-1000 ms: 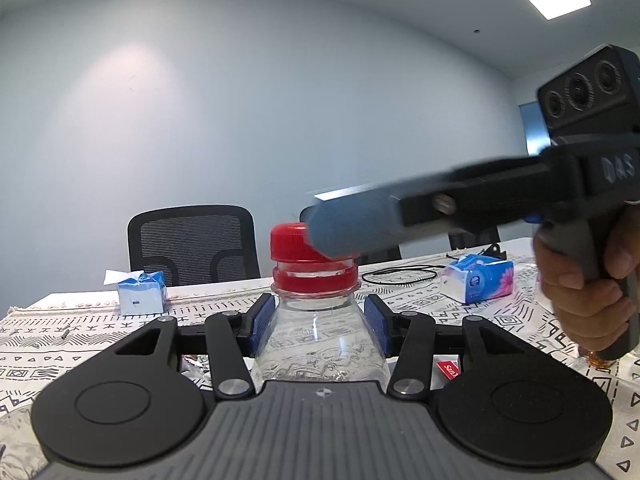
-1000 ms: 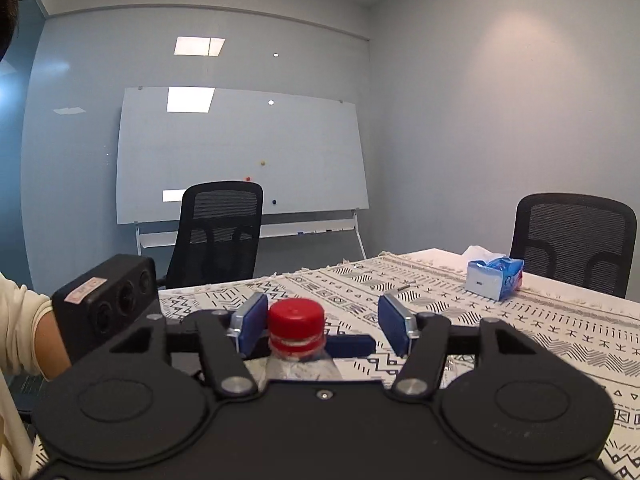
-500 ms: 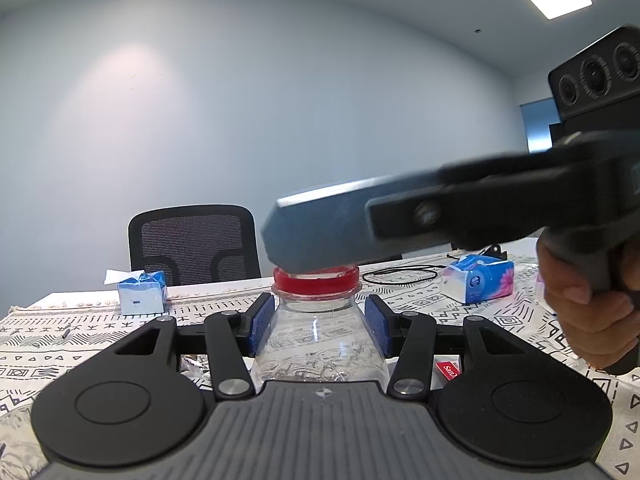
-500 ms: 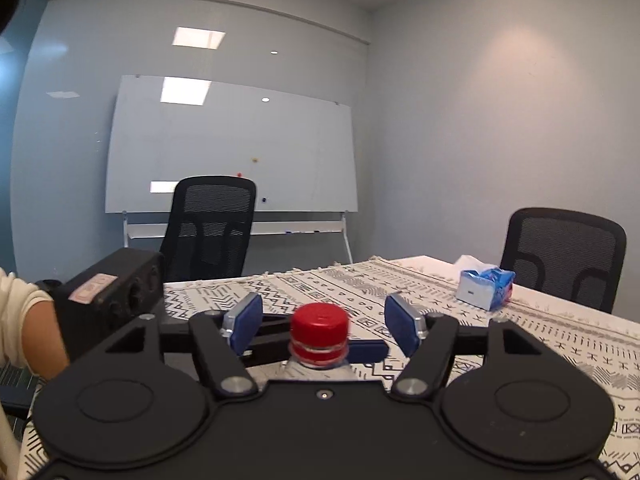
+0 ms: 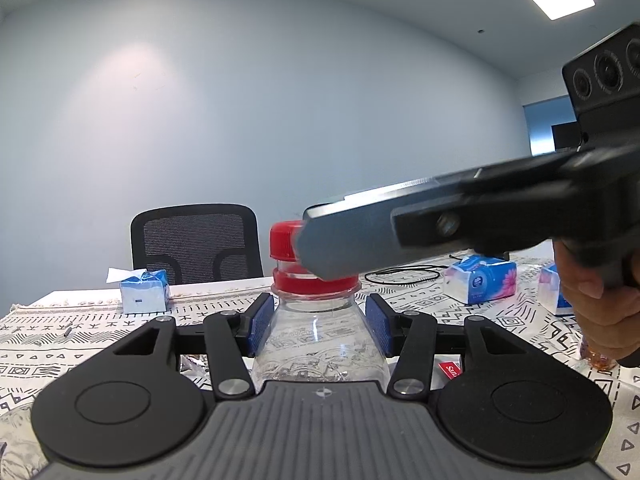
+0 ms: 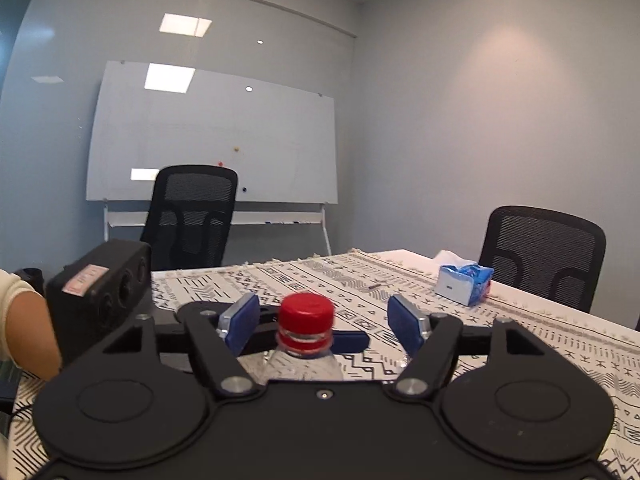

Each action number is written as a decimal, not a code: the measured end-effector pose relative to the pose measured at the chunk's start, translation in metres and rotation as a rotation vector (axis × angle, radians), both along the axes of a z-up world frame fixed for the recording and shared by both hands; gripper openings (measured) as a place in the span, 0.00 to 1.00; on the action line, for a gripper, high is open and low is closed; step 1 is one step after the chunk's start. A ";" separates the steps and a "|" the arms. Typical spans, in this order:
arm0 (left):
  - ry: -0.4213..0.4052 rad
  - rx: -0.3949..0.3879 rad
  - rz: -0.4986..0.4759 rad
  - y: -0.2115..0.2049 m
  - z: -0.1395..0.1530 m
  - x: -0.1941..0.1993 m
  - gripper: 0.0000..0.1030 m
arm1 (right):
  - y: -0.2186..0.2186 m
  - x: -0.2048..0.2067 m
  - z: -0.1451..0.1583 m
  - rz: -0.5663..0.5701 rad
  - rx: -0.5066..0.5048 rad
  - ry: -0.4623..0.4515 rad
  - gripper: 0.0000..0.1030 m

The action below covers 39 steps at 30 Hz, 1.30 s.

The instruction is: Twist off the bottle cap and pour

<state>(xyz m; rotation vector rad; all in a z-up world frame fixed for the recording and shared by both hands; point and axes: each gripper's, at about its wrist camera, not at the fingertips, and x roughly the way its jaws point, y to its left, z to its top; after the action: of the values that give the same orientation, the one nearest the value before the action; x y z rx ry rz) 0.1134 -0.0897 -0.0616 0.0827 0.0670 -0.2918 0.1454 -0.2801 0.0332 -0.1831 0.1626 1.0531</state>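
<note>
Left hand-held gripper (image 5: 319,320) pinches the bottle (image 5: 320,344); right hand-held gripper (image 6: 322,322), spread wide, straddles the red cap (image 6: 306,312), tissues (image 6: 463,283) at two o'clock.

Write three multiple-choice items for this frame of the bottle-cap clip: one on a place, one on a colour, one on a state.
1. Where do the left gripper fingers sit?
A. On either side of the bottle, below its neck
B. Around the cap
C. Flat on the tablecloth

2. What colour is the cap?
A. Blue
B. Red
C. White

3. How is the right gripper?
A. Shut on the cap
B. Open, pads apart on either side of the cap
C. Out of view

Key: 1 A, the blue pads flank the clear shoulder; 2 B, red in both views; 3 B, gaps show on both sides.
</note>
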 end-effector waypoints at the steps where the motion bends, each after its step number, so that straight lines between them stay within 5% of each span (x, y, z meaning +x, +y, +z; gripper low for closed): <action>1: -0.002 0.000 0.003 -0.002 -0.001 -0.001 0.47 | -0.007 0.000 0.000 0.006 0.007 0.012 0.61; 9: -0.010 0.003 0.014 -0.011 -0.002 -0.009 0.47 | -0.005 -0.016 0.004 0.050 0.011 -0.013 0.62; 14: -0.008 0.002 0.014 -0.012 -0.001 -0.015 0.48 | 0.012 -0.010 0.000 0.027 0.013 -0.004 0.32; 23: -0.004 0.003 0.022 -0.017 0.001 -0.028 0.50 | -0.007 -0.024 0.015 -0.077 0.109 -0.034 0.32; 27: -0.008 -0.035 0.052 -0.014 0.004 -0.027 0.71 | -0.026 -0.024 -0.005 -0.272 0.093 0.048 0.32; 32: -0.016 -0.046 0.066 -0.016 0.012 -0.037 0.78 | -0.036 -0.020 -0.060 -0.497 0.036 0.229 0.32; 39: -0.018 -0.012 0.092 -0.023 0.027 -0.062 0.94 | -0.013 -0.017 -0.110 -0.623 -0.084 0.355 0.33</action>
<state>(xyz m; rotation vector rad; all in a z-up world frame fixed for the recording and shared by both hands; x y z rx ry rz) 0.0512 -0.1124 -0.0345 0.0704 0.0508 -0.1997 0.1287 -0.2927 -0.0765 -0.0127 0.5485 0.4485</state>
